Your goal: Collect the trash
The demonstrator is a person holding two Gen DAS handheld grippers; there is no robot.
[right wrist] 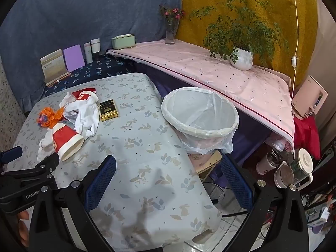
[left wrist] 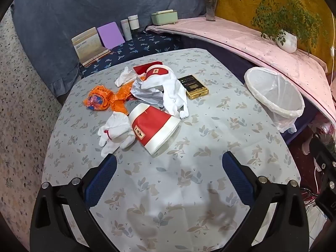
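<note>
Trash lies in a pile on the table (left wrist: 189,189): a red-and-white paper cup (left wrist: 154,129) on its side, crumpled white tissue (left wrist: 115,133), an orange wrapper (left wrist: 105,98), a white cloth-like piece (left wrist: 168,90), a second red cup (left wrist: 156,72) and a black-and-gold box (left wrist: 194,87). A white-lined bin (left wrist: 275,93) stands past the table's right edge. My left gripper (left wrist: 169,164) is open and empty, just short of the fallen cup. My right gripper (right wrist: 168,166) is open and empty, near the bin (right wrist: 200,117); the cup (right wrist: 67,141) lies to its left.
A pink-covered shelf (right wrist: 220,77) with a potted plant (right wrist: 241,59) and a flower vase (right wrist: 171,32) runs behind the bin. Books, jars and a green box (left wrist: 164,16) stand at the back. Bottles and cables (right wrist: 283,168) clutter the floor at right.
</note>
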